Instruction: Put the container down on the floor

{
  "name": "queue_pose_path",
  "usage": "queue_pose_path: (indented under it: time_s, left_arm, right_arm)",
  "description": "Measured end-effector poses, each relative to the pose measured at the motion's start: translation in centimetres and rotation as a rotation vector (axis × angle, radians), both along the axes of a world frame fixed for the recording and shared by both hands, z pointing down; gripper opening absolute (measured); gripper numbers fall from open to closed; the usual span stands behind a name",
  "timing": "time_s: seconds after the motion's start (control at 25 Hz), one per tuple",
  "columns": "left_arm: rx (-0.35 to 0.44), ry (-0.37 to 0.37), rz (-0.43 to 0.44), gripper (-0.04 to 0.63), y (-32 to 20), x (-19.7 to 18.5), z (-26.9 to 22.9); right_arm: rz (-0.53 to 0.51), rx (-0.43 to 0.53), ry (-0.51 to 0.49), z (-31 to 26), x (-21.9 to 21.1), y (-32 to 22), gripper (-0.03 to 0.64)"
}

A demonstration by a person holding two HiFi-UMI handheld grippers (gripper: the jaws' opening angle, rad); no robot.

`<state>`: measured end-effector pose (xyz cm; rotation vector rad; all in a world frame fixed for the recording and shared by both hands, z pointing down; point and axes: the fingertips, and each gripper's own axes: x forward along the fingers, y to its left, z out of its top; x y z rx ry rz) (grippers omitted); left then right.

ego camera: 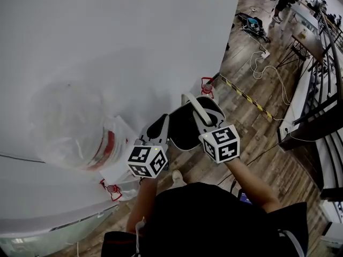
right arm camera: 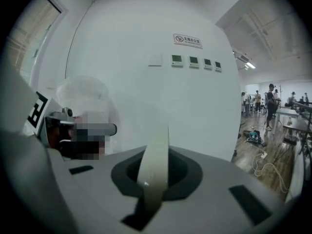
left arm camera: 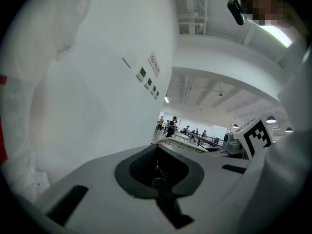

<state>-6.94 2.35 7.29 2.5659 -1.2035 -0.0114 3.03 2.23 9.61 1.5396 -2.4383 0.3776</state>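
**Q:** Entry, jaw state?

**A:** My right gripper [right arm camera: 155, 177] is pinched on a pale strap [right arm camera: 155, 155] that rises out of the closed jaws and curls over toward the camera. My left gripper [left arm camera: 158, 179] has its jaws pressed together, and I see nothing caught between them.

**Q:** Where is the container?

**A:** The translucent container [ego camera: 69, 119], which has a red band [ego camera: 107, 146], sits to my left against the white wall [ego camera: 134, 36], beside the left gripper. It is blurred in every view. I cannot tell what it rests on, or whether it rests on anything. I take the strap to be its handle, but I cannot trace the join.

**Q:** Status of the step?

**A:** Judged not done. The wooden floor [ego camera: 257, 127] lies well below both grippers.

**Q:** Method notes for lowering?

**A:**
- Hold a firm pinch on the strap. It is thin and smooth, and I expect it to slide if I ease off early.
- Lower straight down and slowly, so the bulk hangs under the strap rather than swinging into the wall.
- Bring the left gripper against the container's side as a steadying stop.
- Let the base settle flat, and release only once the strap goes slack.

**Q:** Risk?

**A:** The container could tilt as it touches down, since it looks bulky and light-walled.
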Motion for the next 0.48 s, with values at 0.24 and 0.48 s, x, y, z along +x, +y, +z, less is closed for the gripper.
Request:
queue_pose_path:
  time_s: [0.24, 0.48]
  left_arm:
    - [-0.015, -0.005, 0.062, 0.018, -2.3, -0.3, 0.6]
    - [-0.052, 0.021, 0.096, 0.018, -5.9, -2.6, 2.5]
  right_arm:
    - [0.039, -0.018, 0.005, 0.6, -1.7, -3.1, 0.031]
    - [0.064, -0.033, 0.007, 1.8, -4.4, -6.7, 0.031]
